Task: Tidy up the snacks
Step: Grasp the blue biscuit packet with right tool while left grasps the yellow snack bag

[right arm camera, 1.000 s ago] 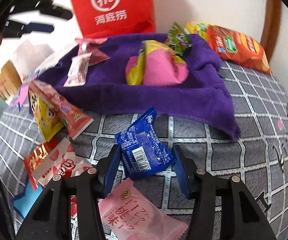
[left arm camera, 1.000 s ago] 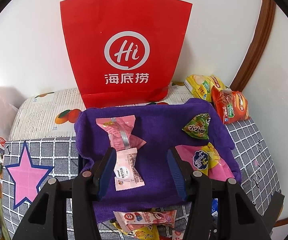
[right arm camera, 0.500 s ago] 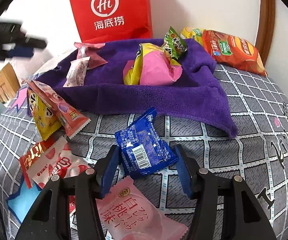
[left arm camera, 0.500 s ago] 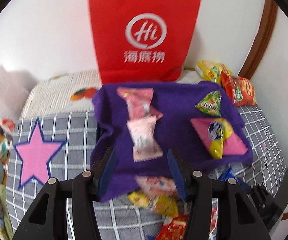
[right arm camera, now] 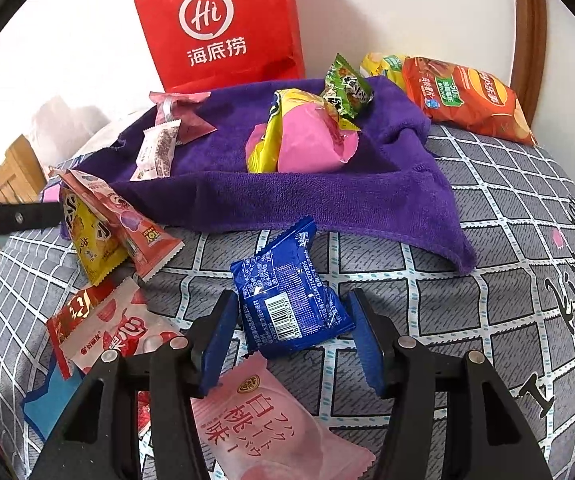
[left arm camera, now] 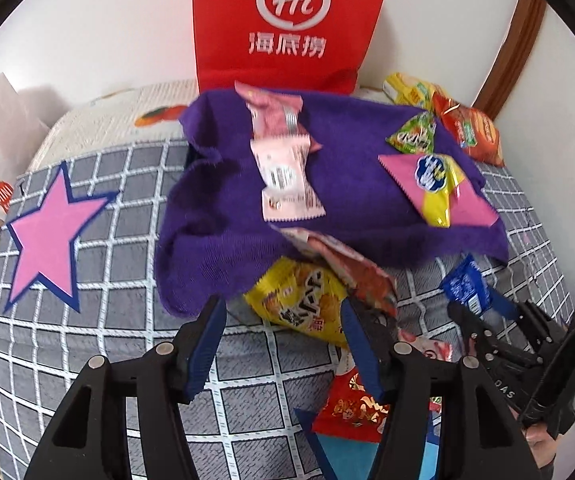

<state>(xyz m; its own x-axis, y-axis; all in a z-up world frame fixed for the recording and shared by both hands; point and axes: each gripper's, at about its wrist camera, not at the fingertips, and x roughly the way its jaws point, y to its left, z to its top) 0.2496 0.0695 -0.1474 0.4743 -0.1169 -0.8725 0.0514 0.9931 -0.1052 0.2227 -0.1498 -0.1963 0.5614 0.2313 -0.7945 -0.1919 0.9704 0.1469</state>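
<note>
blue packet (right arm camera: 287, 300) upright-long, between right gripper (right arm camera: 293, 340)

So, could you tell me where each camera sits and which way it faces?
Left wrist: on the left gripper, angled down at a yellow packet; jaws opening, nothing between them; right gripper at the right edge.
Right wrist: on the right gripper, angled down, jaws open around the blue packet.
Both show the purple towel and red bag.
</note>
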